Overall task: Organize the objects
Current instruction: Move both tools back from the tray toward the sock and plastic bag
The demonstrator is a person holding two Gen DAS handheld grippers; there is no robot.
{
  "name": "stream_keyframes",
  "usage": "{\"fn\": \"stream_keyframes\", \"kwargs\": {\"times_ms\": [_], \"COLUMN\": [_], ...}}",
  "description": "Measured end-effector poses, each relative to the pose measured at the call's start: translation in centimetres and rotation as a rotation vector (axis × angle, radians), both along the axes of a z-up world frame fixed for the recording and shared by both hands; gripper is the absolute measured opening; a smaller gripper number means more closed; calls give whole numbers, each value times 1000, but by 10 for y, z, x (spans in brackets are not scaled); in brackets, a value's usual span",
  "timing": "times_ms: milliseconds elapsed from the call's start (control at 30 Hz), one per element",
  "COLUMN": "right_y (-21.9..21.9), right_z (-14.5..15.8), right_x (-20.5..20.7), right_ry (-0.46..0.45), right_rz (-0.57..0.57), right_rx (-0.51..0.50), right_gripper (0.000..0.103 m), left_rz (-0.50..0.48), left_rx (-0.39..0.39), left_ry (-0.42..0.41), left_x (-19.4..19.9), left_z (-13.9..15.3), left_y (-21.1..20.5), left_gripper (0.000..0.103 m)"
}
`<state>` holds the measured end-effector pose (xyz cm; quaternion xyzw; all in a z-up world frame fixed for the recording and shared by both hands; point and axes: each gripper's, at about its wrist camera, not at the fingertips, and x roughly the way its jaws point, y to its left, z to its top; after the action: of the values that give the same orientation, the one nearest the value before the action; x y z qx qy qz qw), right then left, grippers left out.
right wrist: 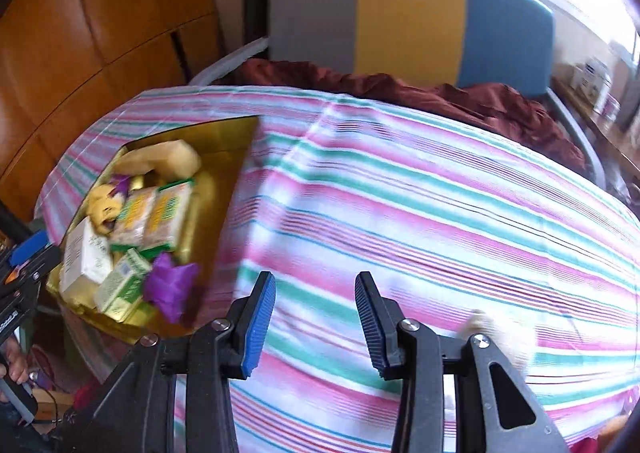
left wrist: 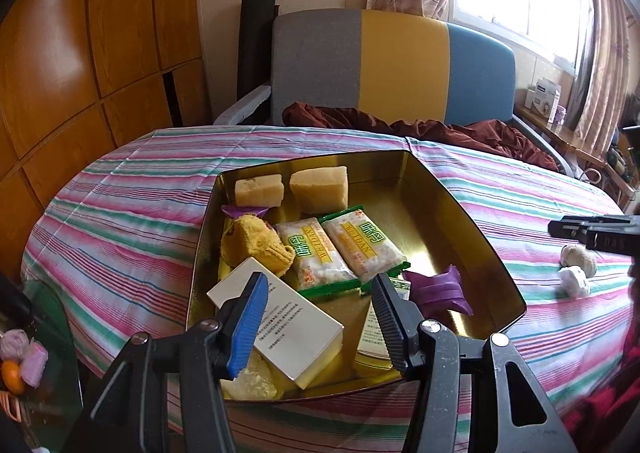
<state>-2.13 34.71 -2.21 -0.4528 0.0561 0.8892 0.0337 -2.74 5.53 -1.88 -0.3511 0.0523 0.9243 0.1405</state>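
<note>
An open gold tin (left wrist: 460, 213) lies on the striped tablecloth and holds two green-edged snack packs (left wrist: 320, 257), two pale cake blocks (left wrist: 320, 189), a yellow knitted lump (left wrist: 256, 243), a white box (left wrist: 280, 313) and a purple wrapped piece (left wrist: 438, 291). My left gripper (left wrist: 320, 281) hovers open over the tin's near end, with nothing between its fingers. Two whitish lumps (left wrist: 578, 265) rest on the cloth right of the tin. My right gripper (right wrist: 314, 281) is open over bare cloth, right of the tin (right wrist: 224, 141), in a blurred view. A pale lump (right wrist: 496, 333) sits beside its right finger.
A grey, yellow and blue chair back (left wrist: 392, 65) with a dark red cloth (left wrist: 440, 129) stands behind the table. Wooden cabinets (left wrist: 80, 53) fill the left. Small items lie on a glass surface (left wrist: 24, 357) low on the left. A person's hand (right wrist: 16, 369) shows at the left edge.
</note>
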Motion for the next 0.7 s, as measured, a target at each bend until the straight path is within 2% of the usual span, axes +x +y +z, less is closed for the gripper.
{"fn": "stream_keyframes", "kwargs": {"times_ms": [100,267,433,533,700], "right_y": [45,123,186,195,192], "right_z": [2,-4,-23,-26,-30], "right_x": [6,27,56,60,55], "right_ry": [3,15,23,23,-2], "right_rz": [-110,-337,-570,-606,-578], "right_rx": [-12,-46,-260,-294,-323], "right_gripper": [45,46,46,46,46], "left_rz": [-24,-106,-233,-331,-468], "left_rx": [-8,-17,-28,-28,-29], "left_ry": [1,14,1,-16,-59], "left_x": [1,7,15,23,35], "left_z": [1,5,4,0,-9], "left_y": [8,33,74,106,159], "left_gripper": [55,55,55,55,55]}}
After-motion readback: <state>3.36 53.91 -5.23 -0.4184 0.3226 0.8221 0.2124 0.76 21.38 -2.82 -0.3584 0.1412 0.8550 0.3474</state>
